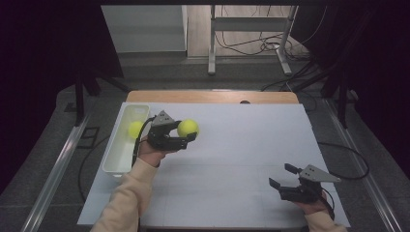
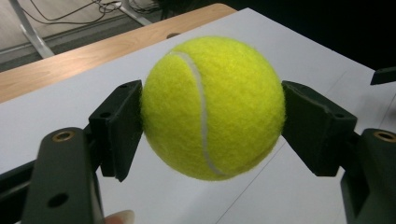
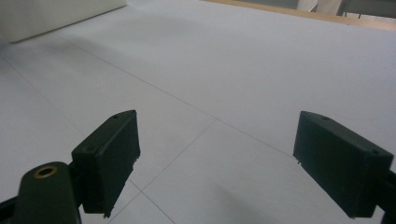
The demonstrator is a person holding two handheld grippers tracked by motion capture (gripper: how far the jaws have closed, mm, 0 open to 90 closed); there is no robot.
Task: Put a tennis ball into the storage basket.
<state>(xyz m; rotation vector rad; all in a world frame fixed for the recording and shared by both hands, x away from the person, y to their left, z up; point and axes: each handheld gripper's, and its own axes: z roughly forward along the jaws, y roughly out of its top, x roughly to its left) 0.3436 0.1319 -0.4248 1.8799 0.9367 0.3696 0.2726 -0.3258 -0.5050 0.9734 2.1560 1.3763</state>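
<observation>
A yellow tennis ball (image 1: 188,128) (image 2: 212,107) is clamped between the two black pads of my left gripper (image 1: 187,129) (image 2: 212,119), held above the white table sheet just right of the bin. A second yellow tennis ball (image 1: 135,128) lies inside the white bin (image 1: 126,116) at the left. At the front right of the table, my right gripper (image 1: 284,176) (image 3: 219,161) stands open with nothing between its jaws, above the bare sheet.
The white sheet (image 1: 241,145) covers most of the table, with a wooden edge (image 1: 212,96) at the far side. Beyond the table stand metal desk legs (image 1: 212,43) and loose cables (image 1: 261,46) on the floor.
</observation>
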